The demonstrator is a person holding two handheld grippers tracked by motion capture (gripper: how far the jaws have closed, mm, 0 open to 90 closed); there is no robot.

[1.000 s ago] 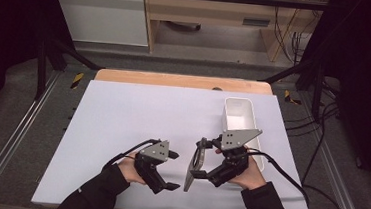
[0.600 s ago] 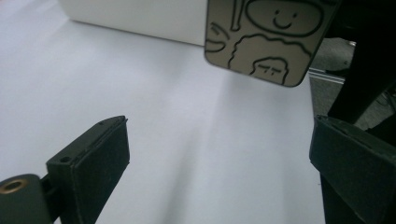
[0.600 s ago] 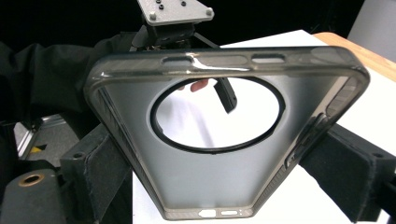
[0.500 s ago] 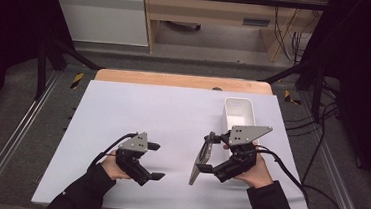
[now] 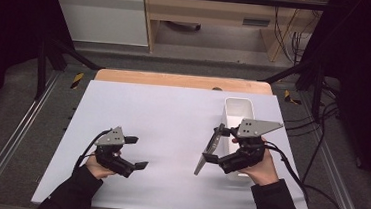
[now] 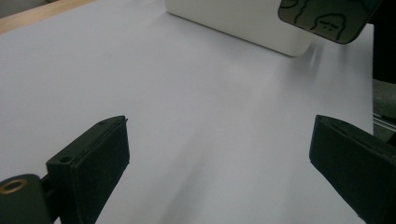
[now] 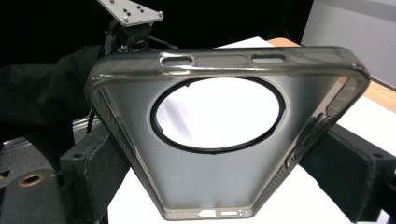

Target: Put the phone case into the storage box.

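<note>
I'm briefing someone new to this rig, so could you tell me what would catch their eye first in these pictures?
First, the smoky translucent phone case with its big round cutout, clamped by its sides in the right tool and held on edge above the white table. Behind it stands a white bin near the table's right edge. The left tool hangs open at the front left, holding nothing.

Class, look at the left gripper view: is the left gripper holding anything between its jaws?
No, the left gripper is open, with just bare white table between its jaws.
</note>
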